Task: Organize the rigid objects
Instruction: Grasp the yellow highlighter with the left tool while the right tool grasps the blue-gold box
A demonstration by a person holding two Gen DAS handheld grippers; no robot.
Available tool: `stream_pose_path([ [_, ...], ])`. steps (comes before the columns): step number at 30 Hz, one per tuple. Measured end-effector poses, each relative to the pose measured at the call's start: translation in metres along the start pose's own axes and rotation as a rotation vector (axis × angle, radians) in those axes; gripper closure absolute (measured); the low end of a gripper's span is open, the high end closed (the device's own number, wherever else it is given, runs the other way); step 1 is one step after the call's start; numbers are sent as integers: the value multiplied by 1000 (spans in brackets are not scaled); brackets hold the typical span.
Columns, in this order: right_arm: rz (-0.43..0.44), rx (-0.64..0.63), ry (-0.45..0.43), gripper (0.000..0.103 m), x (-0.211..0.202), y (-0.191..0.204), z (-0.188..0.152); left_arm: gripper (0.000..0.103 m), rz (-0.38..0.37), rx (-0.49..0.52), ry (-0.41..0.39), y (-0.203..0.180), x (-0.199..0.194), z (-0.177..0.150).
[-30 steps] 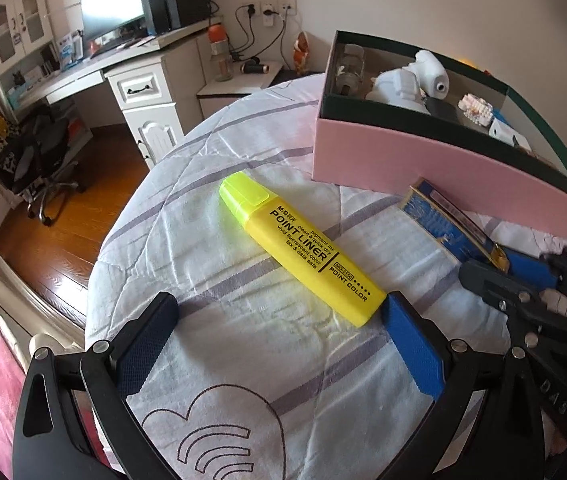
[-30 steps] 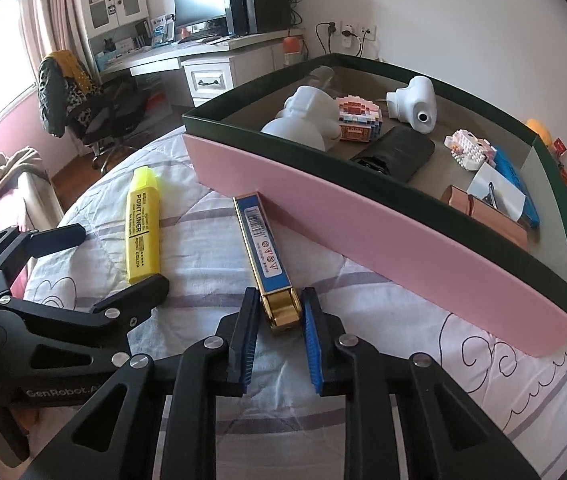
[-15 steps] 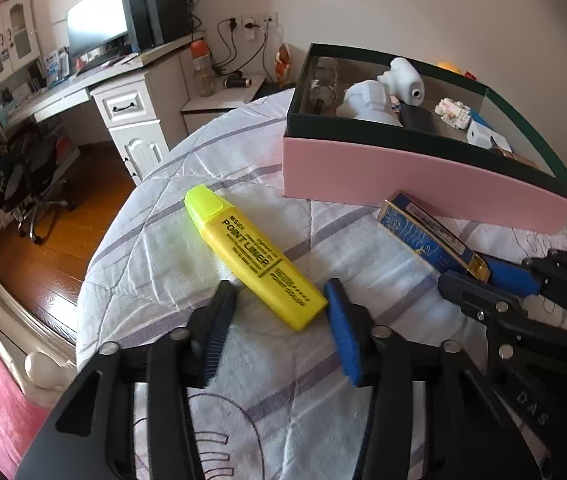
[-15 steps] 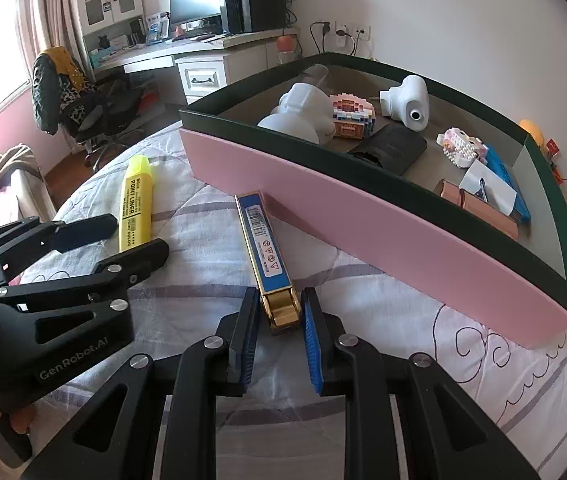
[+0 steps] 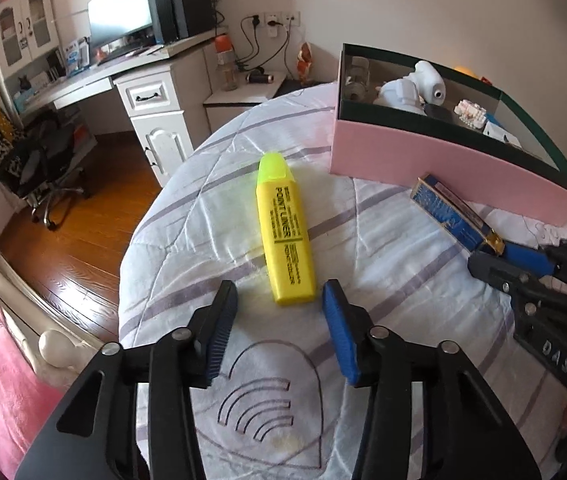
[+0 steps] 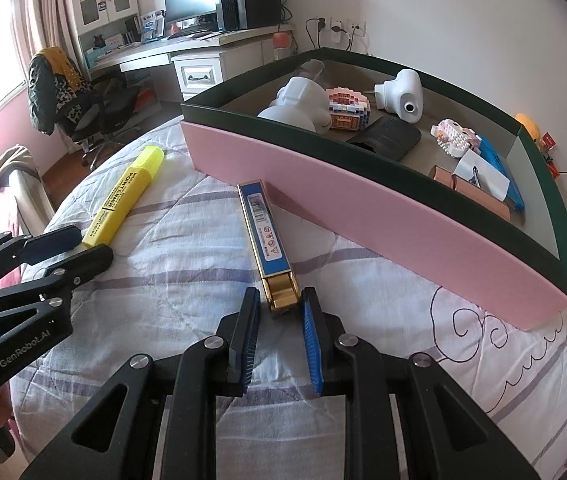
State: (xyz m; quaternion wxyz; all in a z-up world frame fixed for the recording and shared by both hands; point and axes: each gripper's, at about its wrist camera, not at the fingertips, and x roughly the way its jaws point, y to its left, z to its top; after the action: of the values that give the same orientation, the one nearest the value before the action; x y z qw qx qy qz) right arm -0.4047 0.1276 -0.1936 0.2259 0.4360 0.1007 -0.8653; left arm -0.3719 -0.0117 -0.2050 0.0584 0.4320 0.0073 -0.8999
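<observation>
A yellow highlighter (image 5: 285,228) lies on the quilted bed cover; it also shows in the right wrist view (image 6: 123,198). My left gripper (image 5: 279,300) is open, its fingertips either side of the highlighter's near end, not touching it. A long blue and gold box (image 6: 267,240) lies against the pink storage box (image 6: 363,204); it also shows in the left wrist view (image 5: 449,212). My right gripper (image 6: 281,304) is open a little, its fingertips flanking the gold end of the blue box.
The pink box with a dark green rim (image 5: 423,110) holds white figurines, brick models, a black case and small boxes. The bed edge drops to a wooden floor (image 5: 71,216) at left. A desk with a monitor (image 5: 123,12) and a chair stand beyond.
My left gripper narrowed from wide open and lined up with the highlighter's near end. My right gripper opened slightly around the gold end of the blue box.
</observation>
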Motion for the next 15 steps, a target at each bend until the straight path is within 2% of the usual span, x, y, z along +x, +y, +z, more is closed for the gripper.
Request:
stream_pose_path([
  [3, 0, 0, 1, 82, 0, 1, 0, 35, 7, -8, 9, -3, 8, 7],
  [6, 6, 7, -1, 82, 0, 0, 0, 36, 8, 5, 2, -6, 15, 12],
  [7, 8, 8, -1, 82, 0, 0, 0, 38, 1, 9, -1, -7, 17, 13],
  [8, 8, 9, -2, 82, 0, 0, -1, 45, -20, 8, -1, -6, 18, 14],
  [9, 9, 10, -2, 82, 0, -1, -1, 59, -46, 7, -10, -5, 17, 15],
  [11, 8, 15, -5, 82, 0, -1, -1, 72, -97, -12, -18, 0, 15, 15],
  [13, -1, 22, -12, 83, -2, 0, -3, 78, -109, 5, -23, 1, 13, 13],
  [15, -7, 22, -17, 85, -4, 1, -5, 78, -99, 43, -30, -3, 9, 8],
])
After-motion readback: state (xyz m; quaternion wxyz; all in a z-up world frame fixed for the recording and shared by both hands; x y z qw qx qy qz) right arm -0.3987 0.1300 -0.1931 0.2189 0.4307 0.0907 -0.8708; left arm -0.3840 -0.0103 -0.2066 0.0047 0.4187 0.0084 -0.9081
